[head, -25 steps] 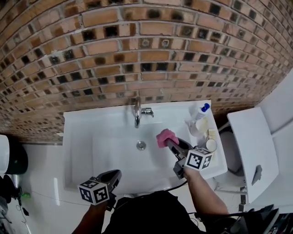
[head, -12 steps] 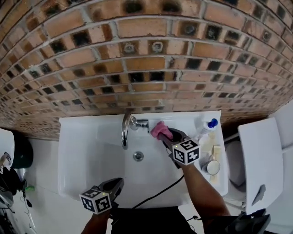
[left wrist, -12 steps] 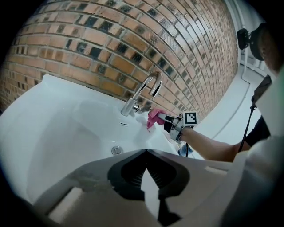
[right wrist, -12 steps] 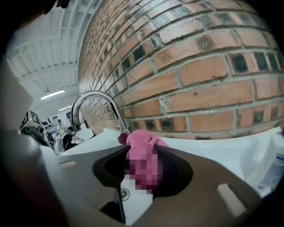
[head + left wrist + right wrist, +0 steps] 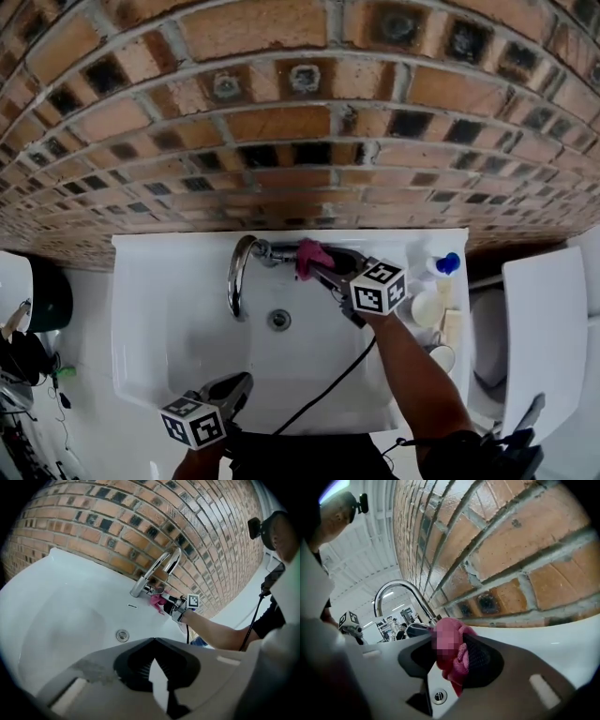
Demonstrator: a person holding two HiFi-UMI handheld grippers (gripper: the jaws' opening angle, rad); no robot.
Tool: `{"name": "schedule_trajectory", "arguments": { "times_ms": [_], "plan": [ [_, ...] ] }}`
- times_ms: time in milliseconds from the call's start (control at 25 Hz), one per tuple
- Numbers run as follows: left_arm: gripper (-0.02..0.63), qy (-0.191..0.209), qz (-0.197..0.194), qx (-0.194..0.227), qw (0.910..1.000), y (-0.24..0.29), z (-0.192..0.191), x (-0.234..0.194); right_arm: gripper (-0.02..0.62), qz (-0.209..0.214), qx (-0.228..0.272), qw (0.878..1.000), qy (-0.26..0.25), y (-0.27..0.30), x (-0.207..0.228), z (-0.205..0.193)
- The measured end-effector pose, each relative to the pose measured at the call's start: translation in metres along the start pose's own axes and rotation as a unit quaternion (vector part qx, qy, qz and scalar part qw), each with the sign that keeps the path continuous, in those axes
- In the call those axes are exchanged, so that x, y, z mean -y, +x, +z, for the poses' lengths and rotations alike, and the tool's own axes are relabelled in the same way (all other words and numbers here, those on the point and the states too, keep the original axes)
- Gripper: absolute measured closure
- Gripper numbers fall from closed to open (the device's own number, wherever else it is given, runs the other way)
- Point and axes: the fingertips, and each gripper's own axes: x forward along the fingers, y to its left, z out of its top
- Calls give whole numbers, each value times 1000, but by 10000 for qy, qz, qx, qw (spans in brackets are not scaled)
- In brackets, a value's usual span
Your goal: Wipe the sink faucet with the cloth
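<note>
Compared with half a second back, finds the right gripper (image 5: 317,266) and its pink cloth (image 5: 309,255) shifted toward 9 o'clock along the back of the sink (image 5: 141,309), now at the foot of the faucet (image 5: 236,278). Leaves the left gripper (image 5: 240,382) much where it was, nearest the body at 6 o'clock over the front rim, pointing toward 1 o'clock. Shows its jaws drawn together at the tips in the left gripper view, with only a thin sliver of white basin behind them and nothing gripped. Trails a black cable (image 5: 328,389) from under the right forearm down to the front rim. Puts the drain (image 5: 278,320) at mid-basin, at 12 o'clock from the left gripper. Has the right gripper's jaws clamped on the cloth, a bunched wad that fills the gap between them and spills past the tips. Holds that wad at the lever by the faucet's base, on its 3 o'clock side; touching, by the head view. Curves the chrome spout from that base toward 7 o'clock, ending over the basin at 9 o'clock from the drain. Stands a white bottle (image 5: 442,266) with a blue cap on the ledge at 3 o'clock of the right gripper, apart from it. Closes the far side with a brick wall (image 5: 281,122) right behind the sink.
</note>
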Motion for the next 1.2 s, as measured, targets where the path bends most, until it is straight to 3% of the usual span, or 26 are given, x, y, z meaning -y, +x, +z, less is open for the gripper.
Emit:
{"name": "schedule_trajectory", "arguments": {
  "times_ms": [320, 560, 880, 1200],
  "plan": [
    [600, -54, 75, 57, 9999, 2, 3, 2, 457, 369, 75, 9991, 205, 5, -6, 4],
    [600, 117, 62, 133, 9998, 5, 7, 7, 459, 442, -73, 9989, -125, -1, -25, 9],
    [600, 370, -228, 144, 9990, 0, 14, 12, 459, 176, -217, 9975, -656, -14, -58, 14],
    [600, 720, -462, -275, 9960, -8, 12, -13, 459, -313, -318, 9948, -912, -19, -107, 1]
  ]
}}
